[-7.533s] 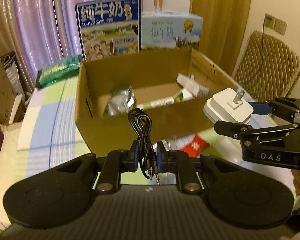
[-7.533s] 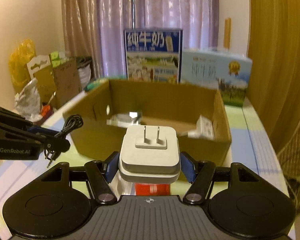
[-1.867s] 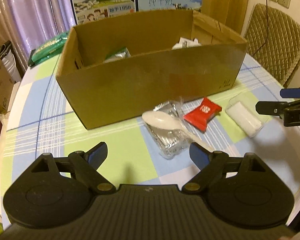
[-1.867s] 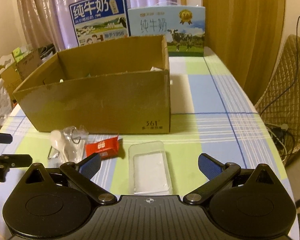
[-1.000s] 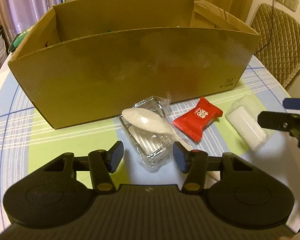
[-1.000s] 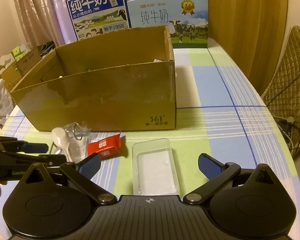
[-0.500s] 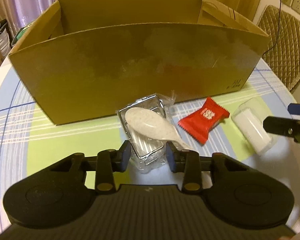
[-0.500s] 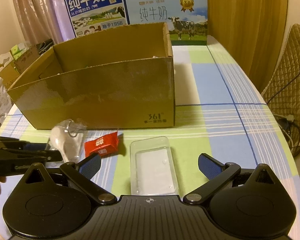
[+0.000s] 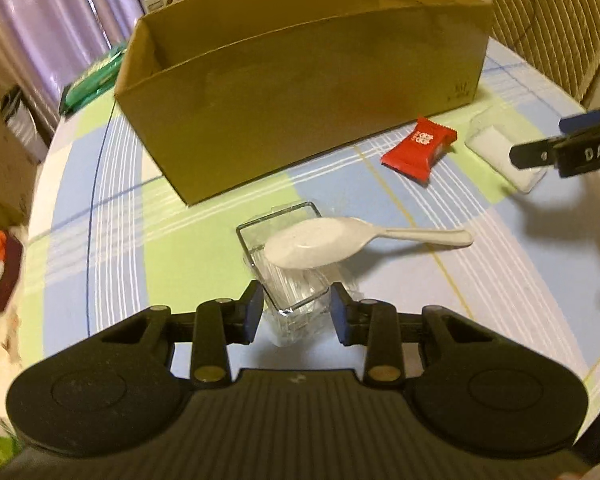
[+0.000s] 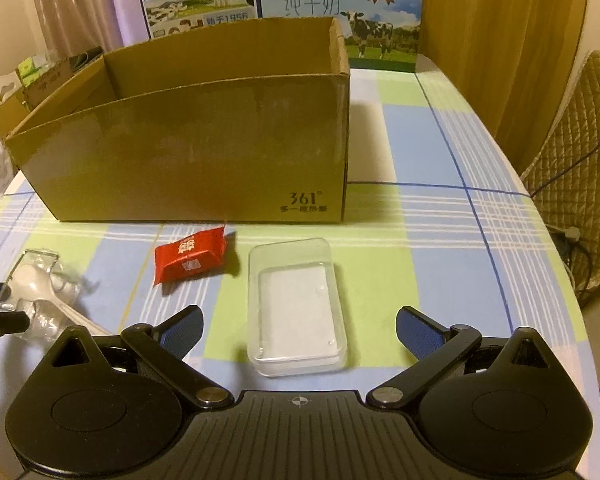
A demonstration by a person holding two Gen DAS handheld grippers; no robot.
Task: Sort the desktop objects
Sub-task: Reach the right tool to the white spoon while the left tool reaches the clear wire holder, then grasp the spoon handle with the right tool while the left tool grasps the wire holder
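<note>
My left gripper [image 9: 297,312] is shut on the near end of a clear plastic box [image 9: 278,240], which carries a white spoon [image 9: 340,240] with its handle pointing right. Further right on the tablecloth lie a red candy packet [image 9: 420,148] and a clear case with a white pad [image 9: 504,152]. In the right wrist view, my right gripper [image 10: 300,328] stands open over the near end of that clear case [image 10: 296,304], not touching it. The red packet [image 10: 190,260] lies left of it, and the spoon [image 10: 30,290] and left gripper [image 10: 0,322] are at the far left.
A large open cardboard box [image 10: 188,160] stands just behind the objects on the checked tablecloth [image 10: 440,240]. Two milk cartons [image 10: 340,12] stand behind it. A quilted chair [image 10: 580,168] is off the table's right edge, and a green packet [image 9: 94,80] lies at the back left.
My left gripper's fingers have closed in from wide open onto the clear box with the spoon. The right gripper has stayed open over the clear case, shifting only slightly.
</note>
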